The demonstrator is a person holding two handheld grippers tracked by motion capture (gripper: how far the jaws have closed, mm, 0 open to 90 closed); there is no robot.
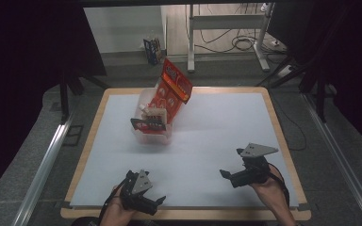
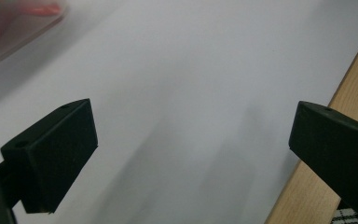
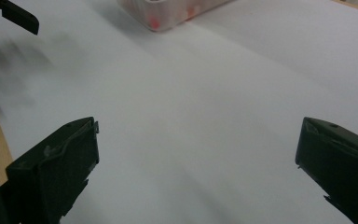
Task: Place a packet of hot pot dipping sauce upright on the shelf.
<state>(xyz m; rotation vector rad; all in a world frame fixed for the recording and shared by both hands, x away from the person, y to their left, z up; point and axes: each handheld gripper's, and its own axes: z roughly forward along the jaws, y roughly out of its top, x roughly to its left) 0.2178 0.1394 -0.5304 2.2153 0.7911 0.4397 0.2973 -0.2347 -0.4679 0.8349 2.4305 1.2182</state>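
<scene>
Both grippers sit low at the near edge of the table [image 1: 273,113], over the white sheet, well apart from the clear plastic bin [image 1: 152,132] that stands left of centre toward the far side. Left gripper [image 1: 161,201]: jaws wide apart, nothing between them; in the left gripper view they frame bare white sheet with the wooden table edge running under the right-hand jaw. Right gripper [image 1: 223,174]: jaws also spread, empty, pointing leftward across the sheet toward the bin. The bin already holds a tall red packet [image 1: 173,89] that leans out over its far rim, a small pale package [image 1: 153,114], and a dark carded item [image 1: 146,124] propped at the near wall. Contents look loosely stacked, not settled. Risks as I judge them: the red packet stands well above the rim and tilted, so a jaw brushing it on approach could tip it out onto the table or drag the light bin sideways. The bin looks thin-walled; gripping one wall with a single jaw pair could flex it or tilt it and spill the load. The left gripper is close to the wooden edge, so a hurried swing may clip the table. The gripper views are motion-blurred, so fine detail of the bin is uncertain
</scene>
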